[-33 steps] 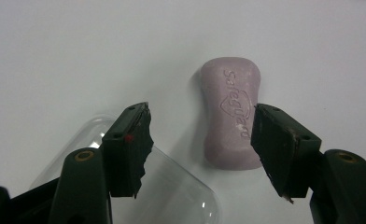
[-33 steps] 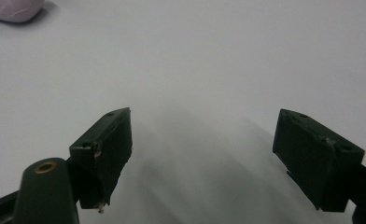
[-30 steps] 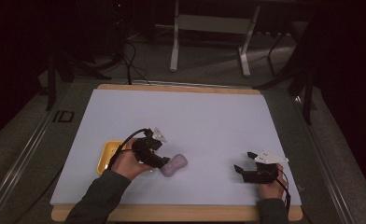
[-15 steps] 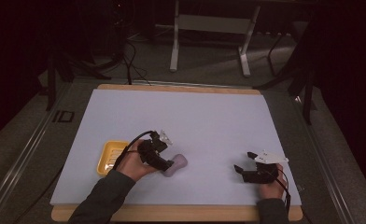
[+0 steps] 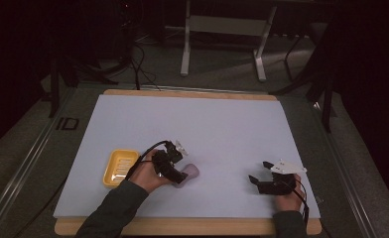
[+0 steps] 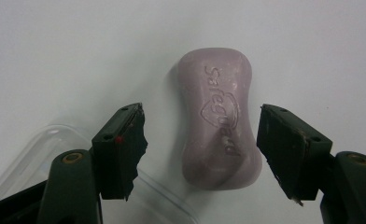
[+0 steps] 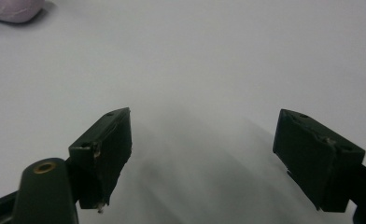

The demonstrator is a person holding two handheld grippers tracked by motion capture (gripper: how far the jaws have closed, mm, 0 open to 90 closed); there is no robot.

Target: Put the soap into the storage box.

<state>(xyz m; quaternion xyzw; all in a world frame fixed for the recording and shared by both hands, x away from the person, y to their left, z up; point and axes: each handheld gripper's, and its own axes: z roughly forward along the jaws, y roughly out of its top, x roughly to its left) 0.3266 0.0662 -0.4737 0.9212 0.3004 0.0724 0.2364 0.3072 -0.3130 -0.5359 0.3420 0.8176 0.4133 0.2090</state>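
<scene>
Left gripper (image 6: 200, 140) has just been opening, jaws apart astride the soap (image 6: 218, 119) lying on the bench (image 5: 222, 124). Soap is slick: an off-centre squeeze may squirt it away. Right gripper (image 7: 204, 154) gapes idle.

So on the worktop (image 5: 222, 124) there's just one bar of soap (image 6: 218, 121), pale purple, and one yellow soap dish (image 5: 118, 167). Then two hand-held grippers: a left hand-held gripper (image 5: 175, 168) and a right hand-held gripper (image 5: 259, 173).

Dim room, grey floor (image 5: 222, 79), white-topped wooden table (image 5: 192, 93), metal stand legs (image 5: 185, 54), floor cables (image 5: 138, 59)
</scene>
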